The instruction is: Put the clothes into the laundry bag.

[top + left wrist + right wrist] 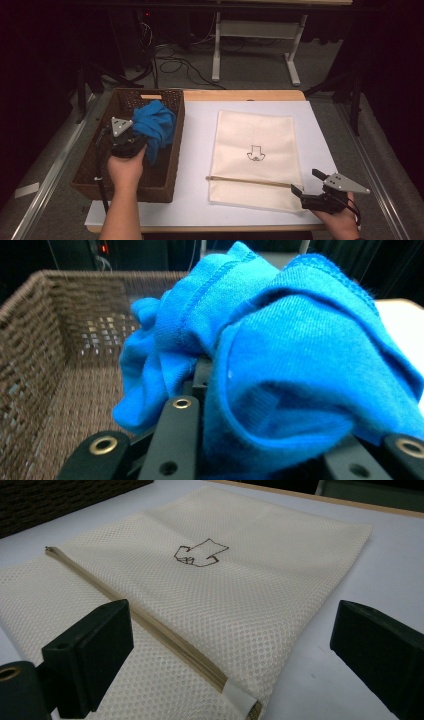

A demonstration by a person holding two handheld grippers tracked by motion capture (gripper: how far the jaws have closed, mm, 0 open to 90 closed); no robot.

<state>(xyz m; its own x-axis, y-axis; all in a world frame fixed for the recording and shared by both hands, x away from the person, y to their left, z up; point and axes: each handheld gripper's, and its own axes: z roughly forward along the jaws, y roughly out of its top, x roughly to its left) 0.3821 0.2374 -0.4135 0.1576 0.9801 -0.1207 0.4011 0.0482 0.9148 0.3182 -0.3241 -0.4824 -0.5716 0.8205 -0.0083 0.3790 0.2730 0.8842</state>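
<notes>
A white table frame (250, 45) and cables (175, 62) behind.

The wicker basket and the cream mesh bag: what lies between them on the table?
Nothing: in the high view, just a bare strip of white table mat separates the wicker basket from the cream mesh bag.

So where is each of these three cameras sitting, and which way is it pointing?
High view: above the person's side, looking forward and down on the table; both forearms, left gripper, right gripper.
Left gripper view: rides the left gripper, faces the blue cloth in its jaws, over the wicker basket.
Right gripper view: faces the mesh bag; open jaws.
Shared: cloth, basket and bag show from above too.
</notes>
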